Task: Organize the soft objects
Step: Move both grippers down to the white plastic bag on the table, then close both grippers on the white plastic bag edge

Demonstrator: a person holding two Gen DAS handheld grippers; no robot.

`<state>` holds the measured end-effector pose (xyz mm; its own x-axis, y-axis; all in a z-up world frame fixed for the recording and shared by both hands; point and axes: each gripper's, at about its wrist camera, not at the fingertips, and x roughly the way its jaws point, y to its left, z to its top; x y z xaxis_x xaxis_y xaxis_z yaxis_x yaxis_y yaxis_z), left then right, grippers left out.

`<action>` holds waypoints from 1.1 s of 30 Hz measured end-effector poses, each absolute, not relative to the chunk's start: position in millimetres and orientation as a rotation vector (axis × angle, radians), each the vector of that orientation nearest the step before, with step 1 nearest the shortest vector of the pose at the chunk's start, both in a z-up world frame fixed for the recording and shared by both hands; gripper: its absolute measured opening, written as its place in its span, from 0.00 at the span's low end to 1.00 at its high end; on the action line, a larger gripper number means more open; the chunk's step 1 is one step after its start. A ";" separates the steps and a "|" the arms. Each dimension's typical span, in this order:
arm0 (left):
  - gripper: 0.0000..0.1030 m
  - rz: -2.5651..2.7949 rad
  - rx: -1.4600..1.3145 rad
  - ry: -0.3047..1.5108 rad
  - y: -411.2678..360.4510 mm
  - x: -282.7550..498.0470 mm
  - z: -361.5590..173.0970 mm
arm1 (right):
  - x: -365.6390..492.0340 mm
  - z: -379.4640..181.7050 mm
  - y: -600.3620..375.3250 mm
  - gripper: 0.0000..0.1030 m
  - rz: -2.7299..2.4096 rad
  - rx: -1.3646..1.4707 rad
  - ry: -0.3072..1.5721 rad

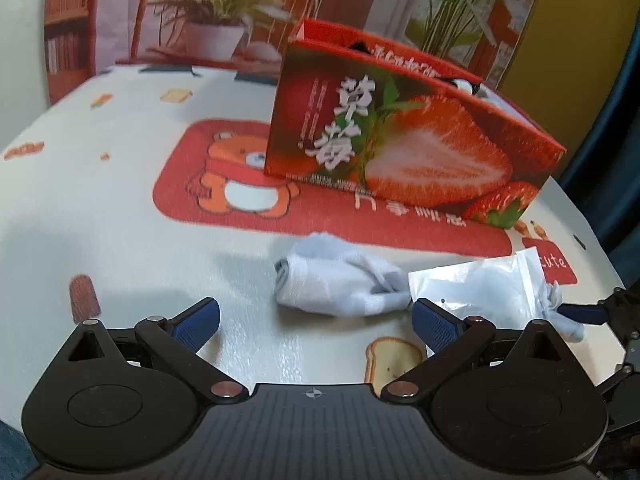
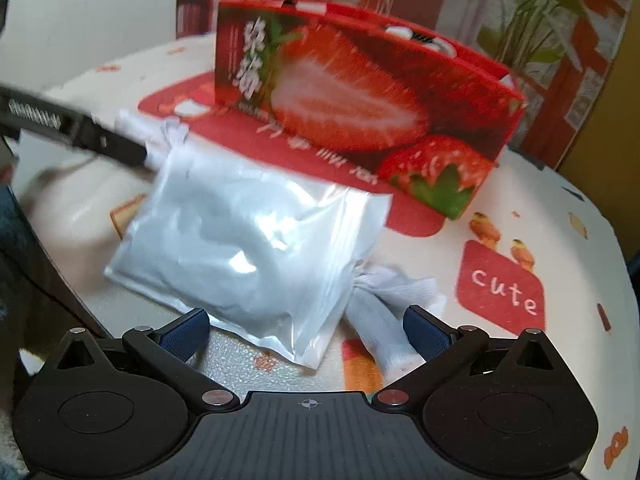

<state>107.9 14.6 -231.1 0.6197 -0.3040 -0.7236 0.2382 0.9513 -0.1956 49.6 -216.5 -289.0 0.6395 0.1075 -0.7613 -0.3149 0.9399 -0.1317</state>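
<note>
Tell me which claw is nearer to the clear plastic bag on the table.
Right. The right claw is open just in front of the clear plastic bag, nearly straddling its near corner; the left claw is open off to the bag's left, facing a white sock.

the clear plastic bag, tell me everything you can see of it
The clear plastic bag is a glossy, crinkled, see-through pouch lying flat on the printed tablecloth, in front of the strawberry box. It holds something pale. White fabric pokes out beside its right edge. Neither hand-held gripper touches it.
</note>
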 end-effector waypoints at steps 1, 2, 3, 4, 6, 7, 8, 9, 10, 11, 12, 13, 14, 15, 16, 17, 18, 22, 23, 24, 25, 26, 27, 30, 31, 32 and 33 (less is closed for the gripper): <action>1.00 -0.308 -0.079 0.840 14.2 107.3 -229.9 | 51.0 -289.5 -215.5 1.00 0.247 -0.260 0.838; 1.00 -0.304 -0.075 0.835 13.9 106.8 -228.9 | 53.1 -290.4 -215.1 1.00 0.248 -0.254 0.840; 1.00 -0.302 -0.072 0.831 13.7 106.6 -228.1 | 56.1 -290.2 -214.9 1.00 0.249 -0.247 0.843; 1.00 -0.302 -0.068 0.825 13.0 105.9 -227.3 | 60.1 -289.9 -214.3 1.00 0.246 -0.245 0.846; 1.00 -0.301 -0.055 0.812 12.2 105.0 -225.4 | 67.2 -289.0 -211.9 1.00 0.241 -0.254 0.842; 1.00 -0.300 -0.047 0.803 12.1 104.1 -224.0 | 72.0 -288.5 -209.8 0.99 0.239 -0.262 0.835; 1.00 -0.300 -0.039 0.795 12.4 103.7 -223.1 | 76.6 -288.0 -207.9 0.99 0.237 -0.269 0.829; 1.00 -0.299 -0.030 0.785 11.5 102.6 -221.7 | 81.4 -287.5 -205.6 0.99 0.235 -0.277 0.820; 1.00 -0.299 -0.022 0.776 11.2 101.7 -220.6 | 86.8 -286.8 -203.0 0.99 0.235 -0.283 0.807; 1.00 -0.300 -0.015 0.768 10.9 100.9 -219.5 | 91.6 -286.4 -200.9 0.99 0.233 -0.288 0.798; 1.00 -0.301 -0.009 0.760 11.3 100.4 -218.6 | 97.5 -286.2 -198.4 0.99 0.231 -0.293 0.790; 0.99 -0.304 -0.004 0.755 12.3 100.4 -217.5 | 102.9 -286.5 -197.4 0.99 0.230 -0.295 0.785; 0.98 -0.310 0.000 0.751 12.4 101.0 -215.9 | 108.3 -286.8 -196.1 0.99 0.229 -0.294 0.778; 0.98 -0.313 0.002 0.750 12.1 101.6 -214.5 | 113.2 -287.3 -195.5 0.99 0.229 -0.288 0.774; 0.95 -0.317 0.002 0.748 12.3 103.1 -212.5 | 118.7 -288.0 -196.2 0.98 0.232 -0.273 0.771; 0.92 -0.326 0.002 0.742 12.9 104.7 -208.7 | 122.1 -288.3 -197.9 0.97 0.237 -0.252 0.768; 0.91 -0.335 0.001 0.734 12.6 105.7 -205.7 | 124.4 -288.9 -200.2 0.96 0.244 -0.225 0.764; 0.89 -0.369 0.000 0.696 8.2 113.8 -188.0 | 124.8 -287.0 -213.5 0.94 0.270 -0.115 0.744; 0.88 -0.383 -0.006 0.687 6.7 116.4 -183.4 | 123.1 -285.3 -217.5 0.93 0.271 -0.095 0.732; 0.87 -0.398 -0.011 0.683 4.4 118.9 -180.3 | 120.6 -283.5 -222.0 0.90 0.271 -0.070 0.719; 0.86 -0.421 -0.016 0.684 1.1 122.9 -177.4 | 118.4 -281.7 -228.6 0.88 0.272 -0.034 0.703; 0.85 -0.445 -0.022 0.690 -2.9 126.7 -176.7 | 116.4 -280.4 -236.0 0.87 0.275 0.009 0.689; 0.84 -0.466 -0.028 0.698 -7.3 129.7 -176.2 | 115.3 -279.3 -242.4 0.83 0.279 0.046 0.679; 0.79 -0.523 -0.053 0.747 -21.2 143.9 -182.1 | 114.6 -279.1 -256.4 0.68 0.283 0.110 0.655; 0.77 -0.538 -0.062 0.762 -25.8 147.6 -185.3 | 113.8 -279.1 -259.5 0.62 0.282 0.113 0.647; 0.76 -0.554 -0.071 0.776 -30.4 151.4 -188.9 | 113.5 -279.3 -260.9 0.61 0.282 0.114 0.640; 0.75 -0.564 -0.079 0.789 -33.0 153.0 -192.7 | 112.4 -279.9 -260.1 0.59 0.280 0.116 0.632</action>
<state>153.0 -33.0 -192.7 0.5659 -0.5076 -0.6497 0.4504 0.8503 -0.2721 112.4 -260.1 -279.9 0.7706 0.2931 -0.5659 -0.2230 0.9558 0.1914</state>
